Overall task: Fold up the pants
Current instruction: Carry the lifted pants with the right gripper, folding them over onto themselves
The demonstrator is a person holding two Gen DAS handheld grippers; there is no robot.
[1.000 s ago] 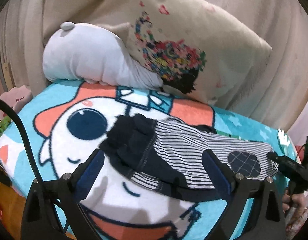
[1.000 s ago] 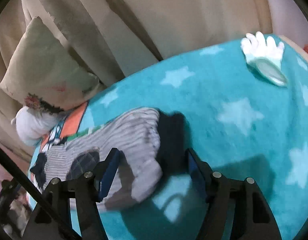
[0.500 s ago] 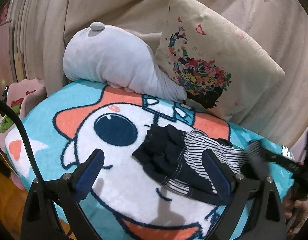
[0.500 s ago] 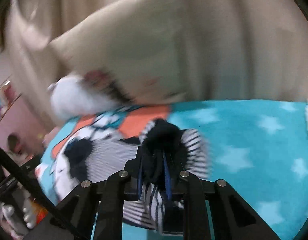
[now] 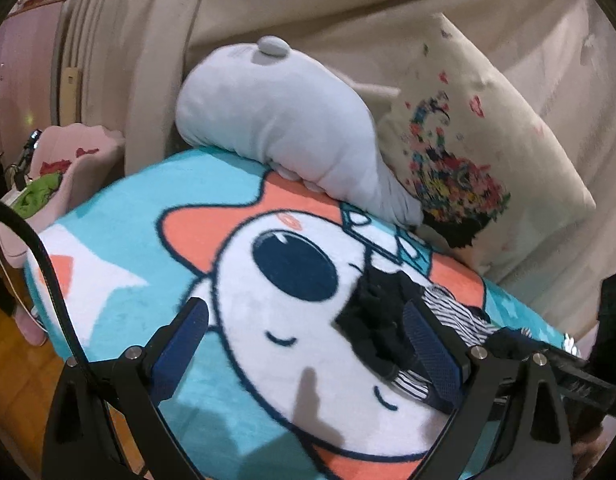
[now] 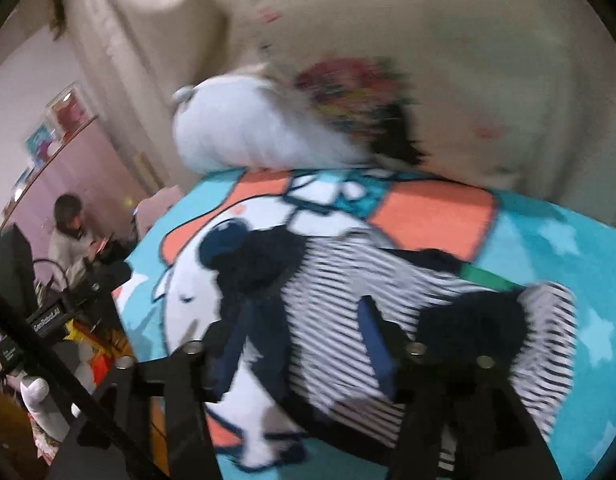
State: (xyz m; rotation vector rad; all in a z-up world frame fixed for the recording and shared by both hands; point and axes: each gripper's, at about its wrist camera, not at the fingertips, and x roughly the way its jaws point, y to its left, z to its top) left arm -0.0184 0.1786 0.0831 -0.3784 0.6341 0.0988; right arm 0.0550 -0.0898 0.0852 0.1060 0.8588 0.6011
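"GenRobot.AI" on black device

wall: cream curtain folds from 10 to 2 o'clock | bed: teal cartoon blanket at centre | pillows: grey plush at 12, floral cushion at 2 | floor: wood at 8 | left: pink chair at 9 | far: pink cabinet, seated person at 9

A home bedroom, bed spread with a cartoon fleece blanket, floral pillow, grey plush toy, beige curtains behind, pink cabinet, wooden floor, seated person nearby
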